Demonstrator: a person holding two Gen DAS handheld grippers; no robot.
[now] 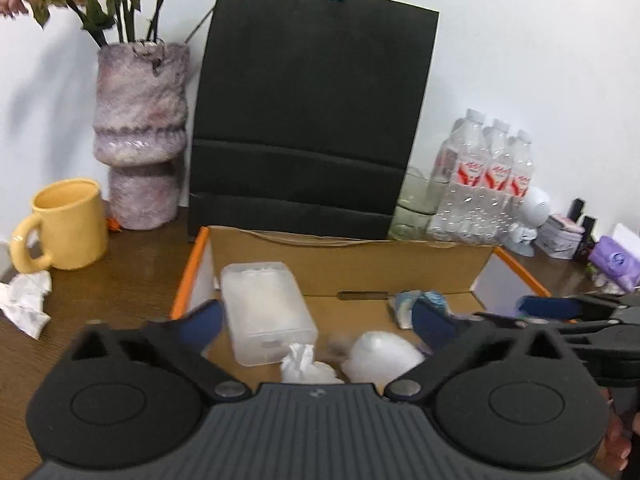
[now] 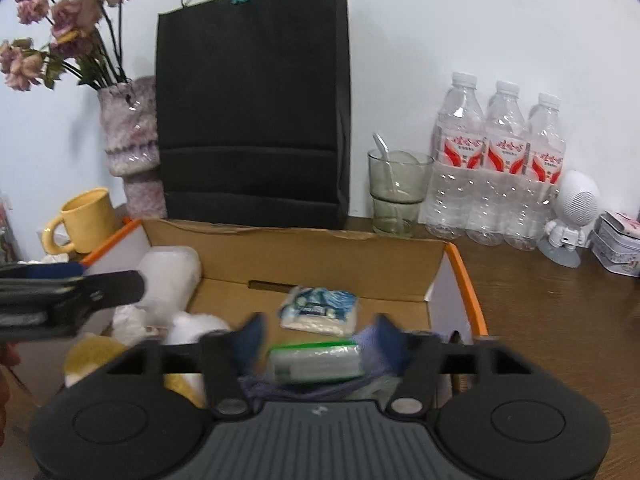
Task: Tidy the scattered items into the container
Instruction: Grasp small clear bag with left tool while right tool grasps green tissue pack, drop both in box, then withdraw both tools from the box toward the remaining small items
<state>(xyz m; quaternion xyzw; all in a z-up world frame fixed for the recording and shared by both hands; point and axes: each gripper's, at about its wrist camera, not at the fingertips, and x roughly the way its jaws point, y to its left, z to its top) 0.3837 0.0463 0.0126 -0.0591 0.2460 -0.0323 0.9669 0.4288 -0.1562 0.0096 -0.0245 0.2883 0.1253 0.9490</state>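
Observation:
An open cardboard box with orange edges (image 1: 352,264) sits in front of me on the wooden table. My left gripper (image 1: 318,316) hangs open over it, with nothing between its pads. Below it lie a clear plastic case (image 1: 264,312), a crumpled tissue (image 1: 304,364) and a rounded white object (image 1: 380,354). My right gripper (image 2: 318,332) is open over the box's (image 2: 296,248) right half. A green-and-white pack (image 2: 314,362), blurred, lies between its spread fingers, apart from both pads. A blue tissue pack (image 2: 320,310) lies beyond. A crumpled paper (image 1: 26,304) rests on the table at left.
Behind the box stand a black paper bag (image 1: 312,112), a furry purple vase (image 1: 140,132) and a yellow mug (image 1: 64,226). To the right are a glass with a spoon (image 2: 396,192), water bottles (image 2: 496,164), a white astronaut figure (image 2: 570,216) and a tin (image 2: 620,244).

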